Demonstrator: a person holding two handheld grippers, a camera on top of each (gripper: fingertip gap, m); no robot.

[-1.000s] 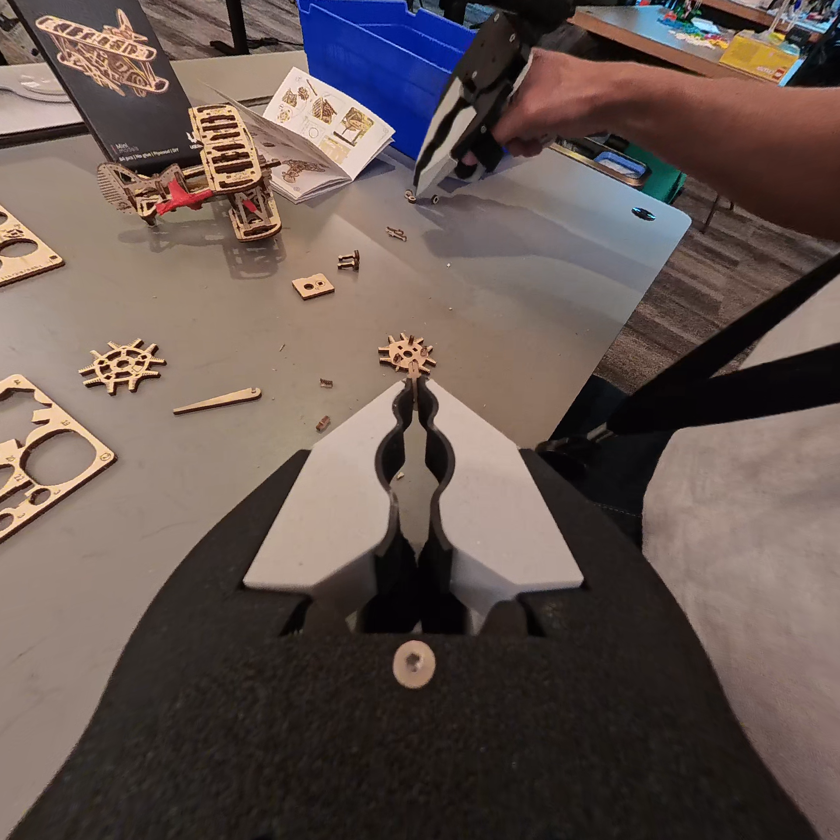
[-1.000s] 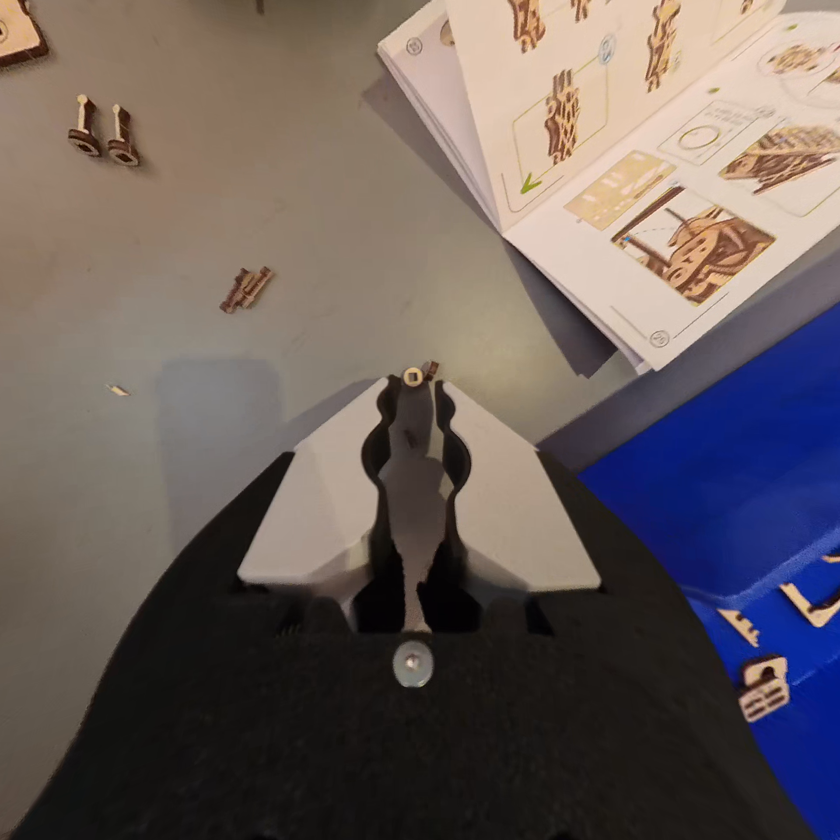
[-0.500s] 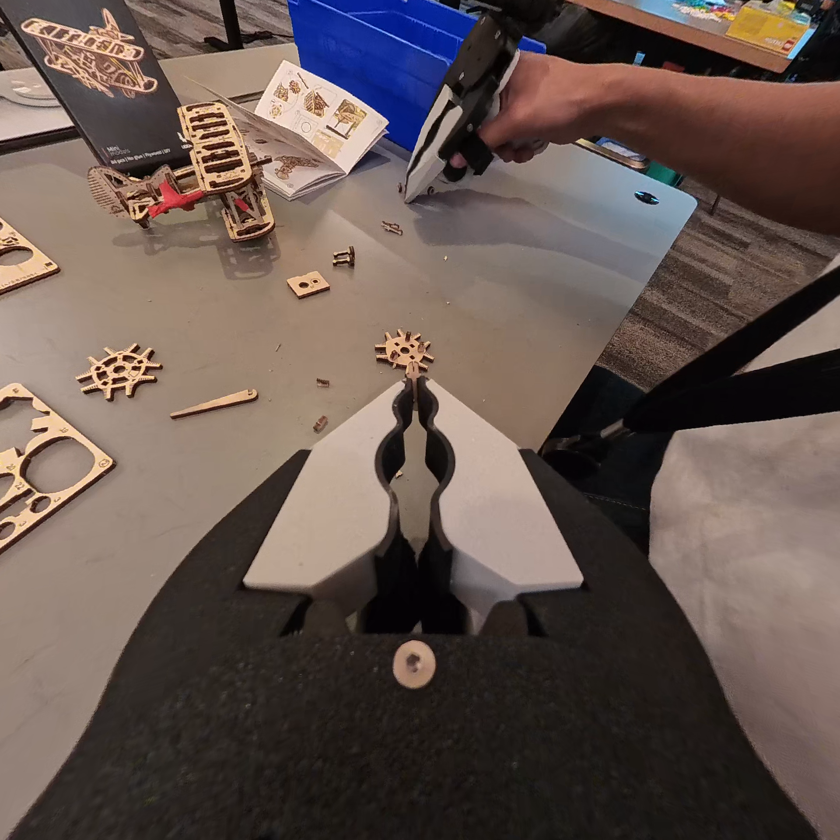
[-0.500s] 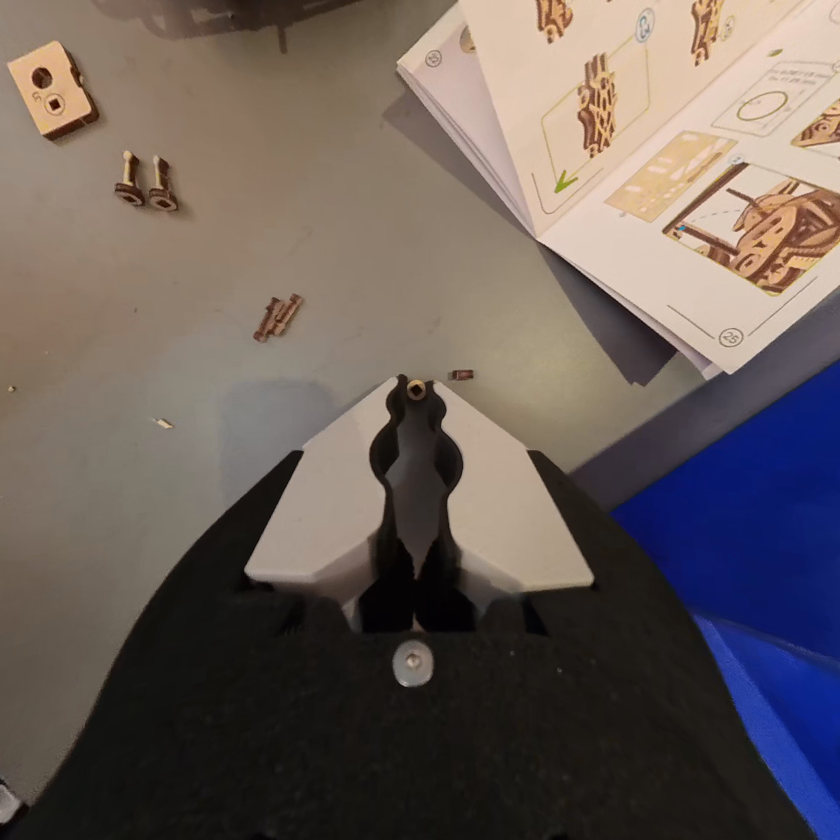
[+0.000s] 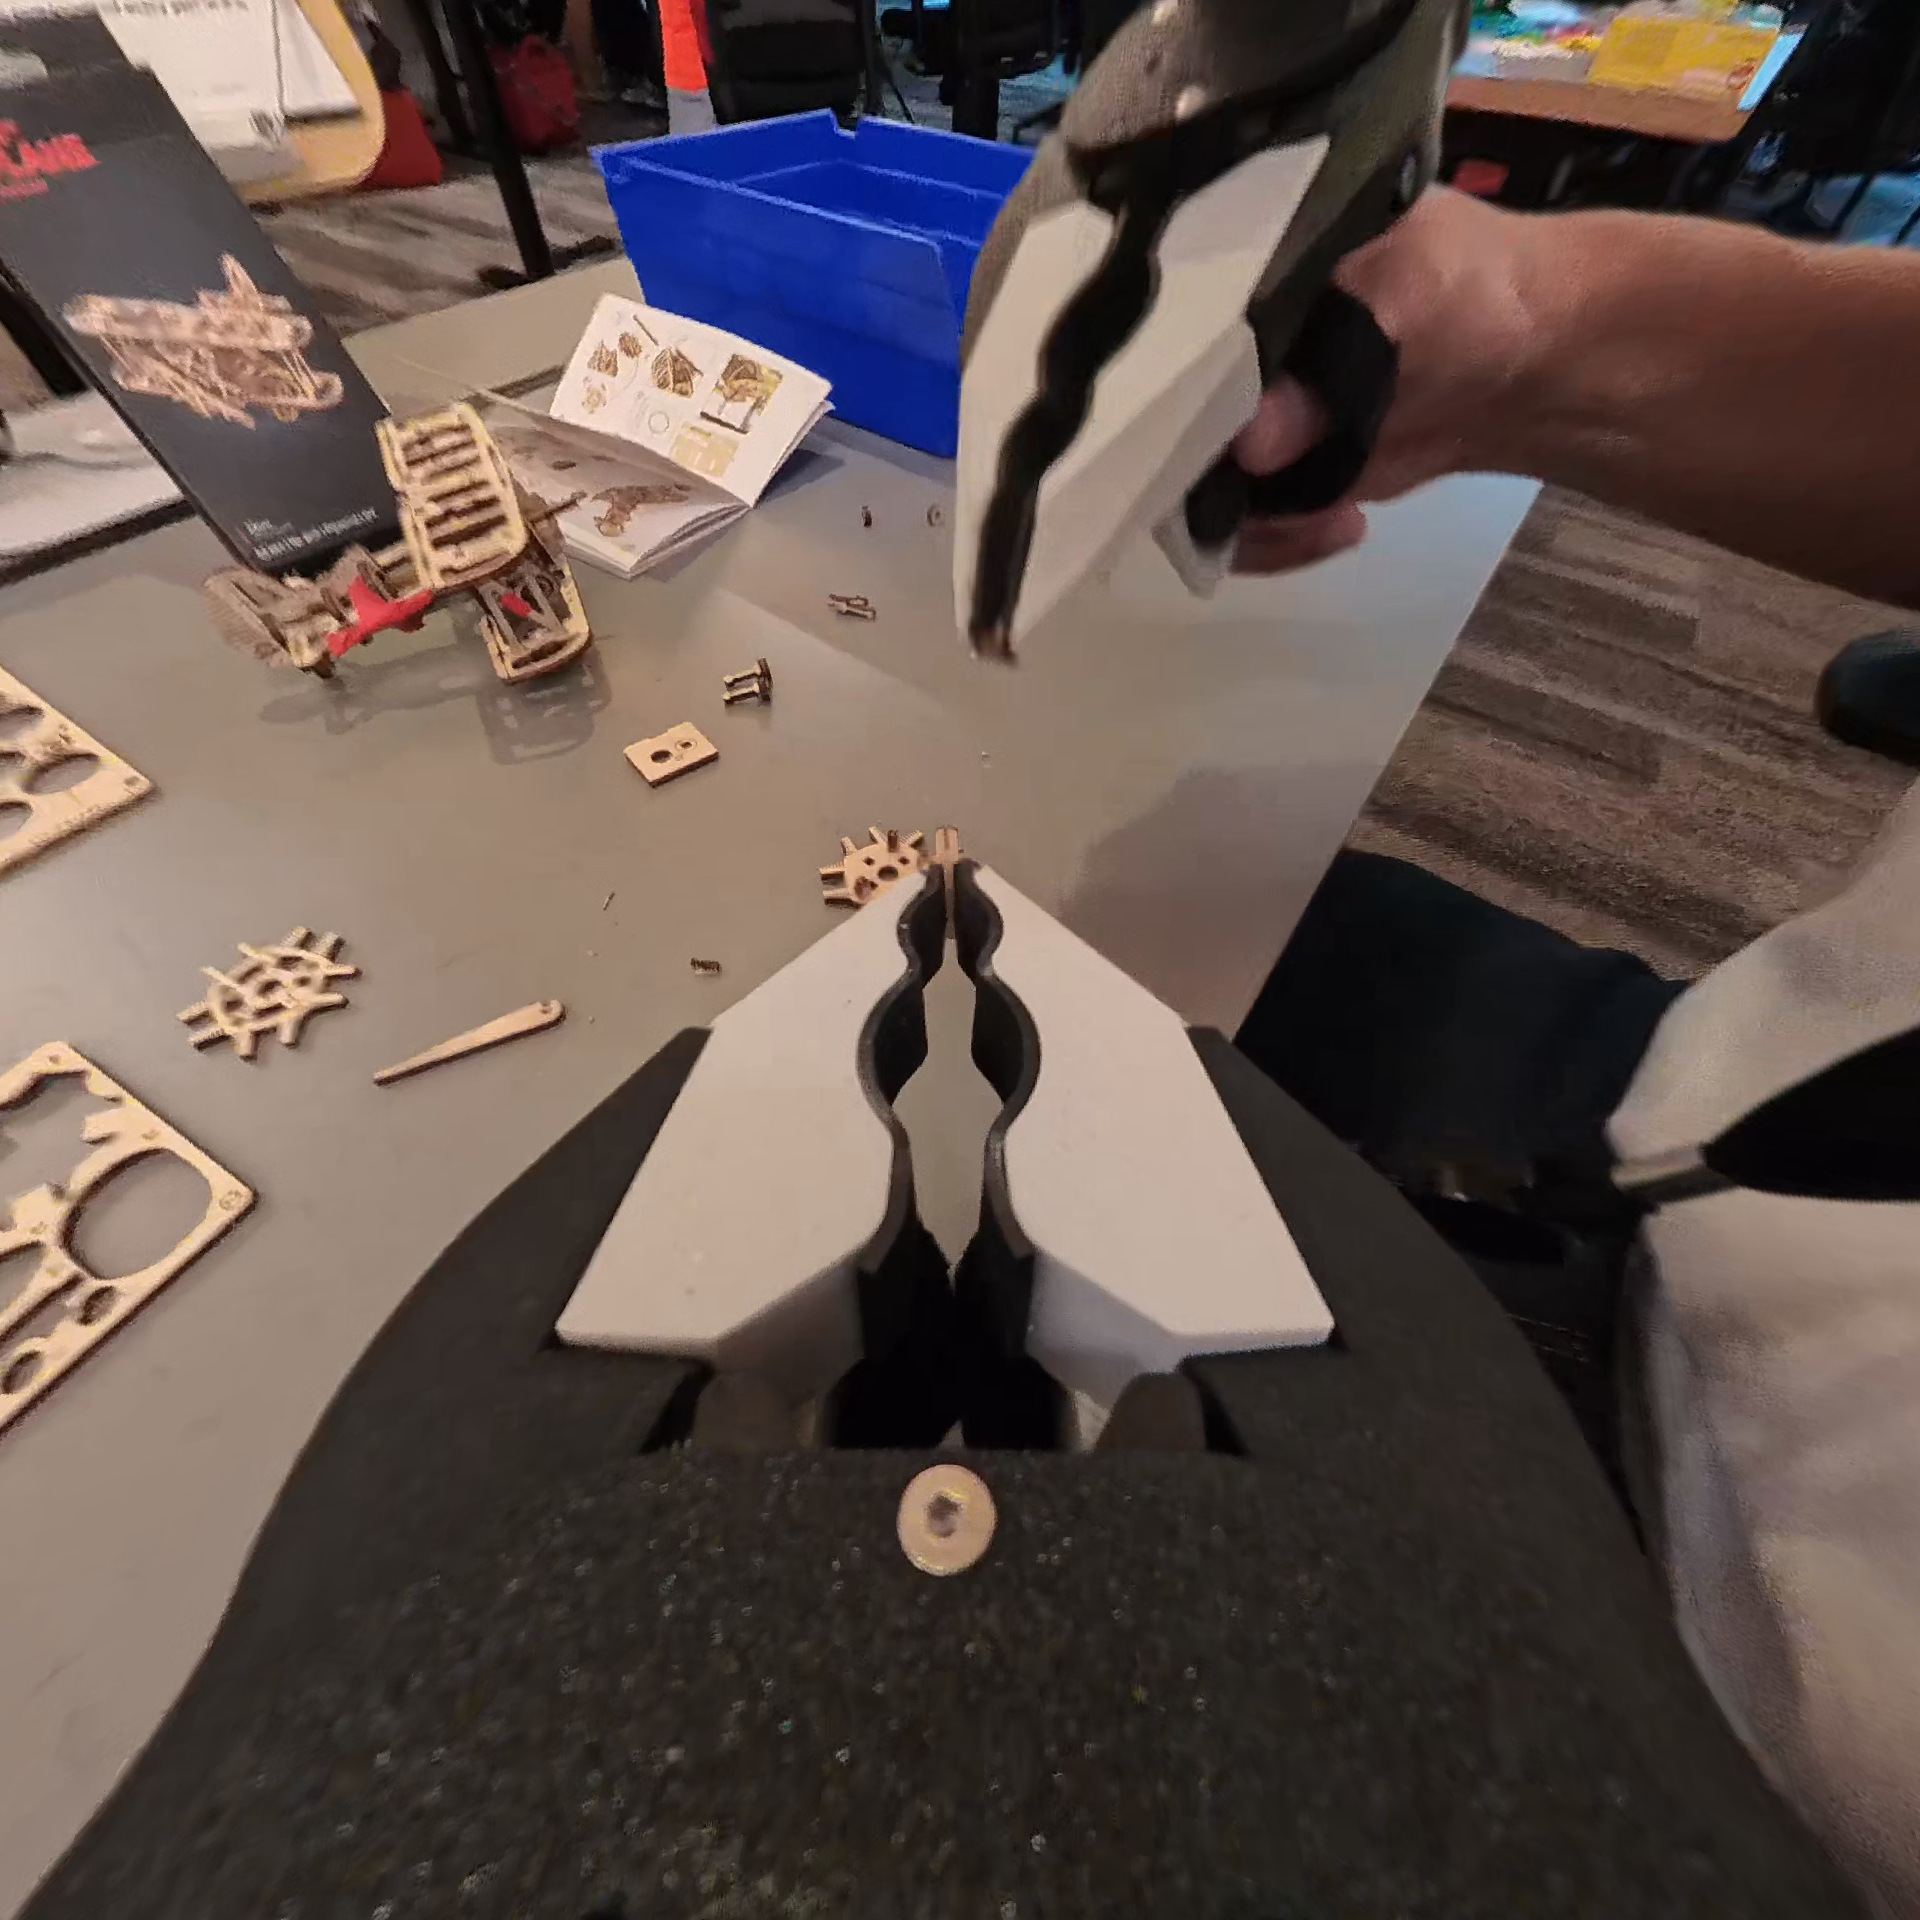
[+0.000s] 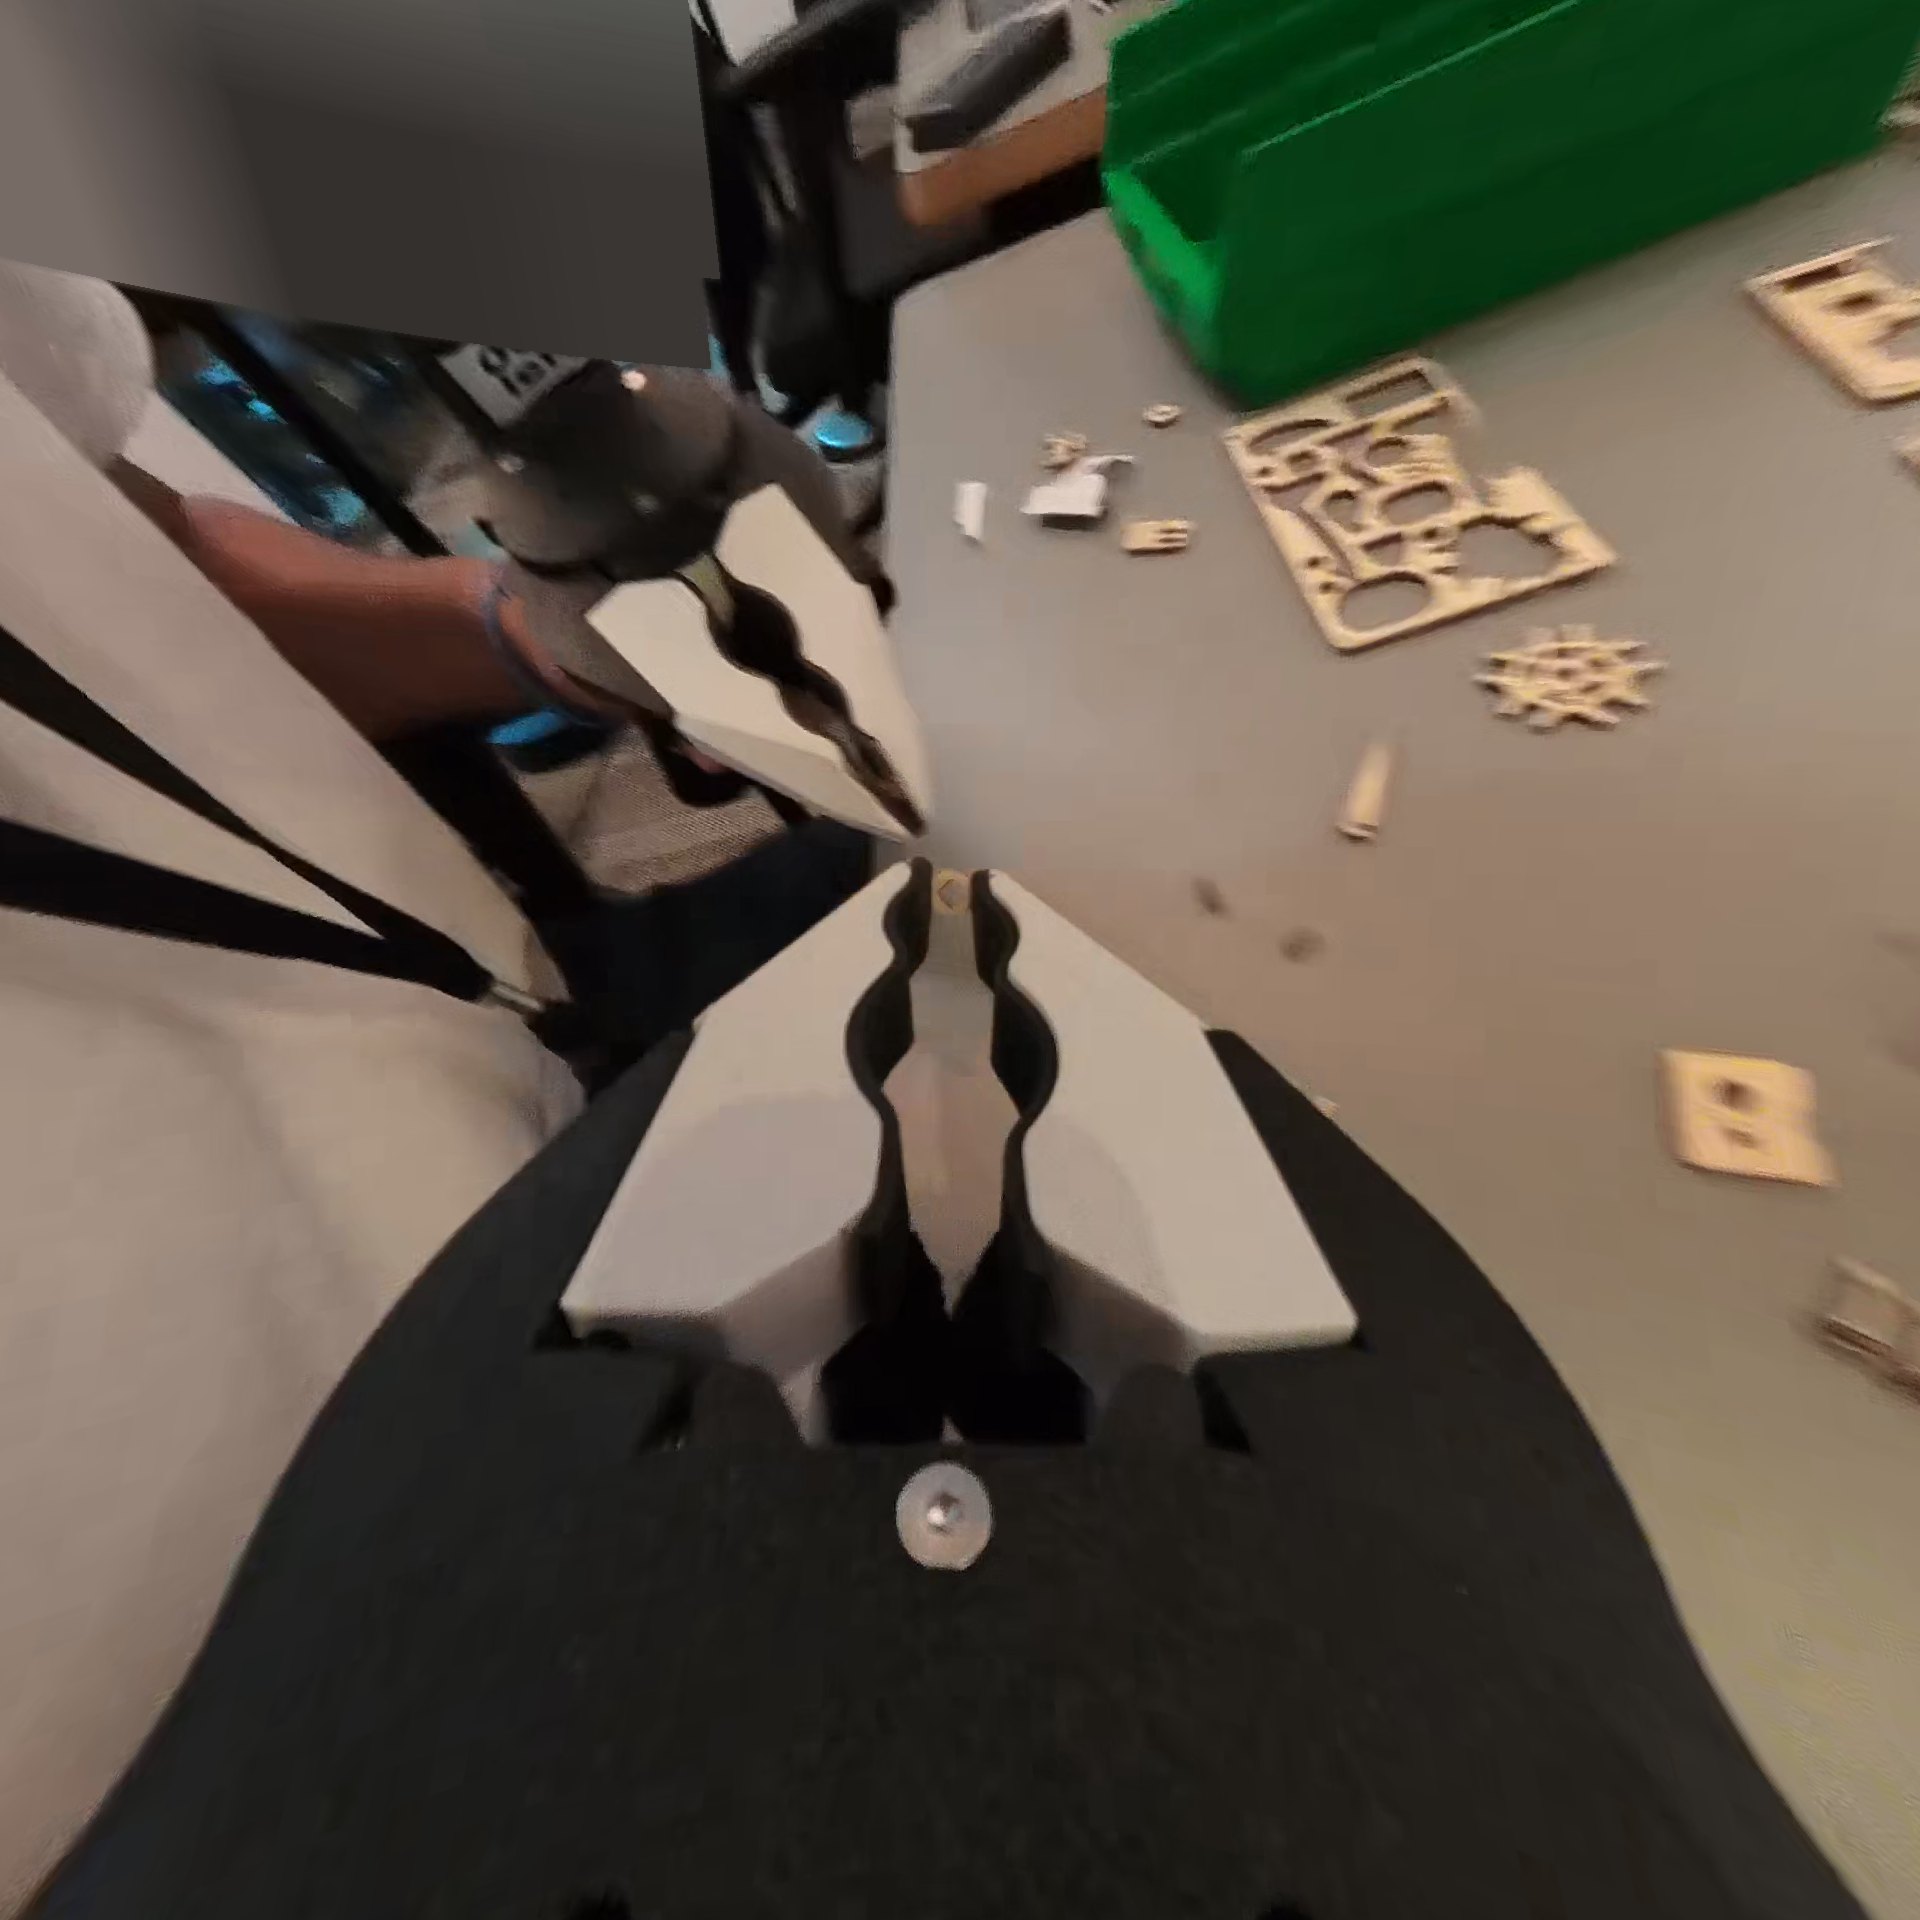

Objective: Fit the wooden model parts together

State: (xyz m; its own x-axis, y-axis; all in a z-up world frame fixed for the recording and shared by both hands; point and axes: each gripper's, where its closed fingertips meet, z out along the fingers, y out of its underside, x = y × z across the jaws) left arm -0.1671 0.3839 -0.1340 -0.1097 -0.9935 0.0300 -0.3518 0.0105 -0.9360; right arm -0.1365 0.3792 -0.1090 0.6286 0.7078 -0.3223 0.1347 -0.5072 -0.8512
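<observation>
My left gripper (image 5: 948, 868) is shut, its tips pinching one tooth of a small wooden gear wheel (image 5: 871, 868) just above the grey table (image 5: 1143, 727). My right gripper (image 6: 948, 891) is shut on a tiny wooden ring (image 6: 950, 889). In the left wrist view the right gripper (image 5: 987, 639) hangs in the air above and just beyond the gear, tips pointing down. In the right wrist view the left gripper (image 6: 904, 821) is tip to tip with mine, a small gap between them. That view is blurred.
A wooden biplane model (image 5: 447, 561), an open booklet (image 5: 675, 436), a black box (image 5: 177, 312) and a blue bin (image 5: 810, 260) stand at the back. A second gear wheel (image 5: 270, 987), a stick (image 5: 468, 1039), cut-out sheets (image 5: 94, 1226) and small pegs (image 5: 750, 684) lie about. Spacing between my two grippers at the tips: around 5 cm.
My right gripper has lifted the ring off the table by the booklet and swung it over to the left gripper's tips. The left gripper has stayed shut on the gear.
</observation>
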